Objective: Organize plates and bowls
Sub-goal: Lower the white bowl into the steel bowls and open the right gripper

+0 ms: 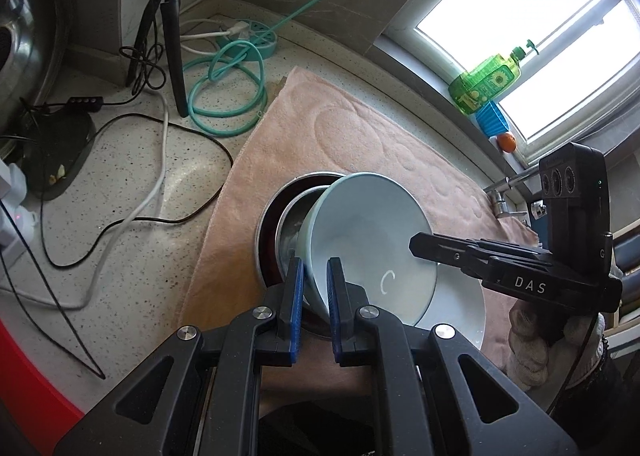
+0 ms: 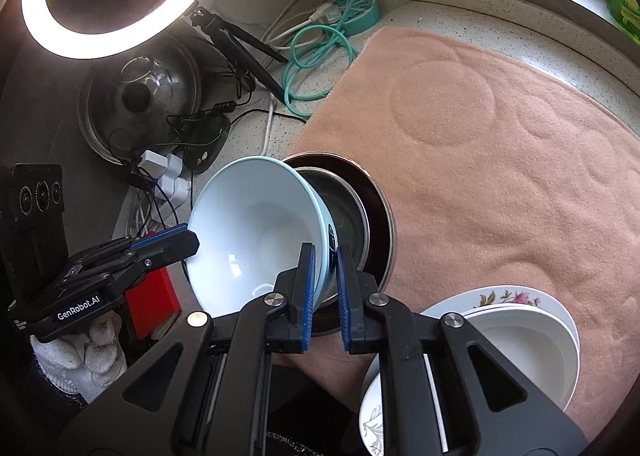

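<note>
A speckled stone countertop [image 1: 132, 184] carries a pink towel [image 2: 500, 160] spread flat, coiled teal hose [image 1: 228, 96], black and white cables, a tripod [image 1: 172, 40] — and, on the towel, stacked plates [image 2: 532, 332].

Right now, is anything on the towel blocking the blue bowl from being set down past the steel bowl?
Nothing visible. The pink towel beyond the blue bowl and steel bowl lies bare. The white plates sit nearer the camera, off to one side.
</note>
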Demonstrator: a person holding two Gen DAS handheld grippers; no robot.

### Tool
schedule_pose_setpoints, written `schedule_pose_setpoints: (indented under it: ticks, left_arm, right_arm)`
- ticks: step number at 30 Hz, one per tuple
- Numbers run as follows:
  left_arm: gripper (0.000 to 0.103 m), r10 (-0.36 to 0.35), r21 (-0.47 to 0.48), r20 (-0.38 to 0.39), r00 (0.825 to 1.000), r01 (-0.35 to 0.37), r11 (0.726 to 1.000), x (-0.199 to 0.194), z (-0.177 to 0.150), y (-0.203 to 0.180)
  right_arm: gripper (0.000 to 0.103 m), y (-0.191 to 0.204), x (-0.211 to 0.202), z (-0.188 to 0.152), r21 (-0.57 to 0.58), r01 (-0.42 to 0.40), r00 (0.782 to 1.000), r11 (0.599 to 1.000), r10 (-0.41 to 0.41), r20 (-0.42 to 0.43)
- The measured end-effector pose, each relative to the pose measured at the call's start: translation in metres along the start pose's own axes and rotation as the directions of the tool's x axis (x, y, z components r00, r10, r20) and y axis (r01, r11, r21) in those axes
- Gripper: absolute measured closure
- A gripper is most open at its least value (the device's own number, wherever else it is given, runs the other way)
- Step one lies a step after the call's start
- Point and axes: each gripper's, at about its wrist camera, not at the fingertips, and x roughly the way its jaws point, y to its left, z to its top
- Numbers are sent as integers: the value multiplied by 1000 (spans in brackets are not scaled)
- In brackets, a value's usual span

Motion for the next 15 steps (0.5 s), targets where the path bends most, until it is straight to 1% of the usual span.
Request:
schedule_pose_setpoints:
  ticks: [8, 15]
  left_arm:
    - [93, -3, -3, -35, 999, 3, 1000, 13, 6, 0]
    - [93, 14, 15, -47, 999, -13, 1000, 17, 6, 1]
  right_arm:
    - [93, -7, 12, 2, 10, 39, 999, 999, -38, -19]
    - [93, -7, 18, 2, 11, 37, 999, 999, -36, -34]
